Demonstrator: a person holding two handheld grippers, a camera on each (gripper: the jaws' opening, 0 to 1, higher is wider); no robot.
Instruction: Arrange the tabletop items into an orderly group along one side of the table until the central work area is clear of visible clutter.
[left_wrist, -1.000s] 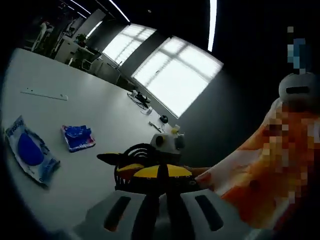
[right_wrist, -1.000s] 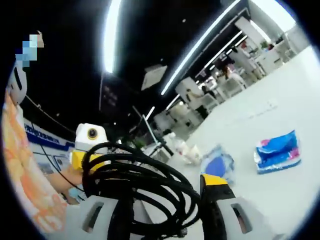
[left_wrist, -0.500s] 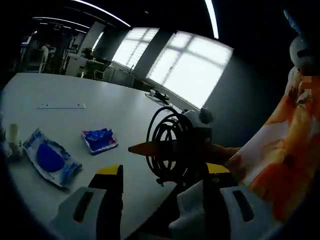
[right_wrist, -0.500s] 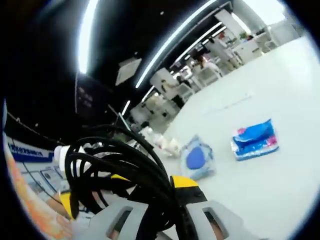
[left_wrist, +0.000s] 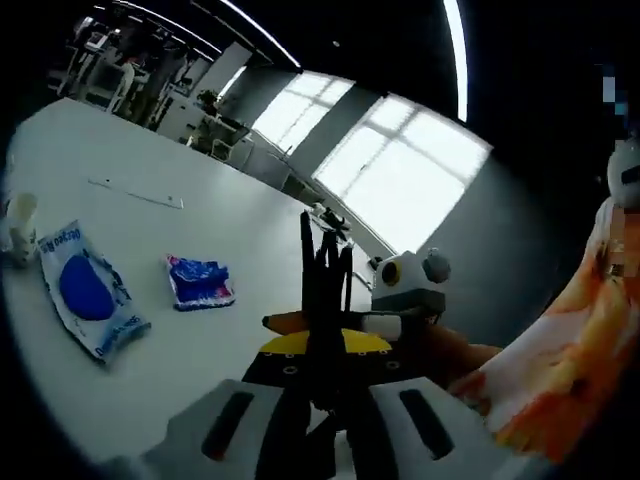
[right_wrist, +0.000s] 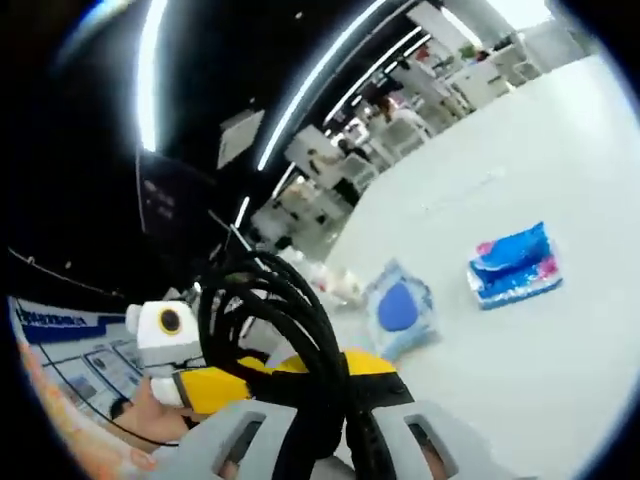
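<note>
A black cable coil (left_wrist: 325, 290) is held above the near edge of the white table (left_wrist: 230, 215), seen edge-on in the left gripper view. My left gripper (left_wrist: 320, 365) is shut on its lower part. In the right gripper view the cable coil (right_wrist: 285, 310) loops up from my right gripper (right_wrist: 335, 385), which is also shut on it. The right gripper (left_wrist: 405, 300) shows from the right in the left gripper view, and the left gripper (right_wrist: 175, 350) shows from the left in the right gripper view. Both hold the same coil, close together.
On the table lie a large white-and-blue pouch (left_wrist: 88, 300), a small blue packet (left_wrist: 200, 282), a small white bottle (left_wrist: 18, 225) and a thin white strip (left_wrist: 135, 193). The pouch (right_wrist: 400, 310) and packet (right_wrist: 512, 265) lie beyond the coil. A person's orange sleeve (left_wrist: 560, 340) is at right.
Half a second ago my left gripper stood open with the coil beyond it; now its jaws are shut on the coil. The right gripper has kept its hold throughout.
</note>
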